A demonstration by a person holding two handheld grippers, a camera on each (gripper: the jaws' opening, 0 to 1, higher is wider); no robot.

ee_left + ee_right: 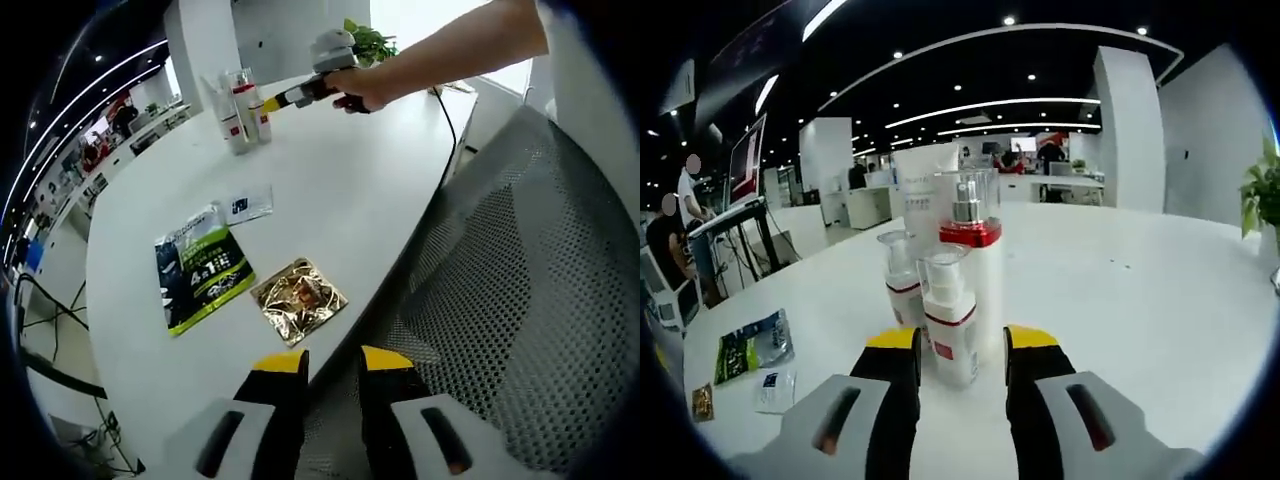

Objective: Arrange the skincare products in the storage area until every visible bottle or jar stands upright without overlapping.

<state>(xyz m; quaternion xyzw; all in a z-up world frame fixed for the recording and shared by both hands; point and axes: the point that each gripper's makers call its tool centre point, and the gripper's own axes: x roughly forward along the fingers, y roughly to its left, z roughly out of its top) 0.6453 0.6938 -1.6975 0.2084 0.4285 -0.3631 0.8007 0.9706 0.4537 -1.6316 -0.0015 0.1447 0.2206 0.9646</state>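
Your right gripper [960, 365] has jaws apart, straddling the small pump bottle [948, 325] at the front of the cluster; not clamped on it yet as far as I can tell. Just behind it: the tall red-collared bottle [975, 265], a second small bottle [899, 280] to its left, and a white tube [930, 190] at the back. All upright, packed tight, looks like touching.

Judgement: if you're spacing them out, close low on the body, not the clear cap, and draw it straight toward you so it doesn't tip its neighbours.

Your left gripper [333, 365] has jaws apart, holding nothing, hanging over the worktop [330, 190] edge by a mesh chair [510, 290], well away from the bottles. In front of it lie a gold foil sachet [298, 300], a green pouch [201, 267] and a small clear packet [245, 205].

In the left gripper view your right arm [450, 55] is stretched long across the worktop, gripper about level
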